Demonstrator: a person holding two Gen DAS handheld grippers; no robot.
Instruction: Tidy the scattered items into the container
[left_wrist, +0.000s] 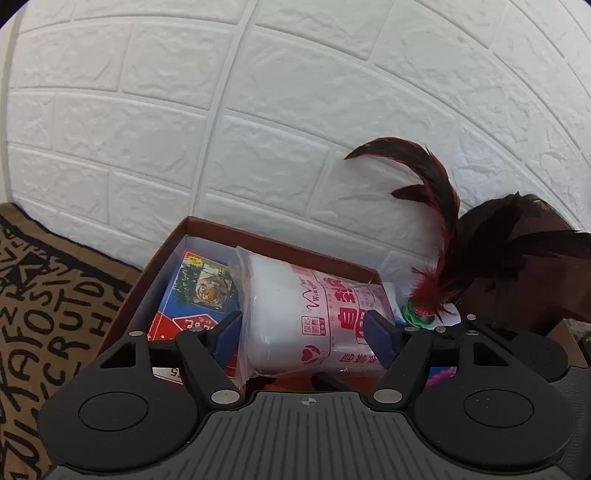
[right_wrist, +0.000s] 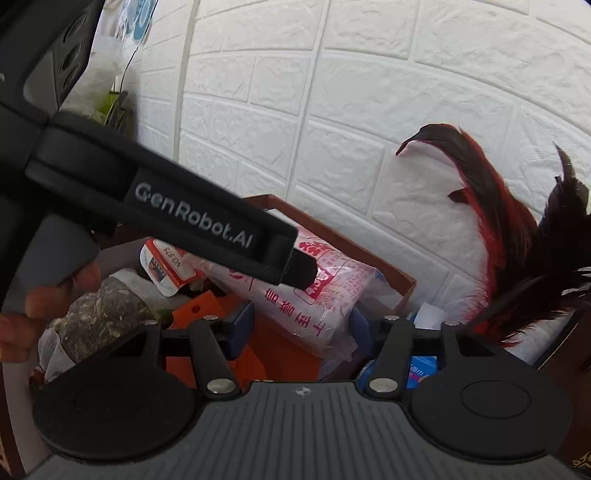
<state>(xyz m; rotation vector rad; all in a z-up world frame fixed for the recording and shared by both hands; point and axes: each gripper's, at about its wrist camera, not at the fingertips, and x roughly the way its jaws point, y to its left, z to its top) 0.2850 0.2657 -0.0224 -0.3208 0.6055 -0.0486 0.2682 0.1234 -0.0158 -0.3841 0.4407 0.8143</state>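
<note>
A brown cardboard box stands against the wall, with items piled inside. A clear pack of bags with red print lies on top of the pile. My left gripper straddles the pack, which fills the gap between the blue pads without looking squeezed. In the right wrist view the pack's lower end sits between the open pads of my right gripper, with orange showing beside the left pad. The left gripper's black finger crosses this view, its tip at the pack's top. A tiger-print card box lies in the box on the left.
A dark red feather shuttlecock stands at the box's right end. An orange item, a netted bundle of dried herbs, a red-and-white pack and a blue packet also fill the box. A lettered mat lies to the left, and a white brick wall stands behind.
</note>
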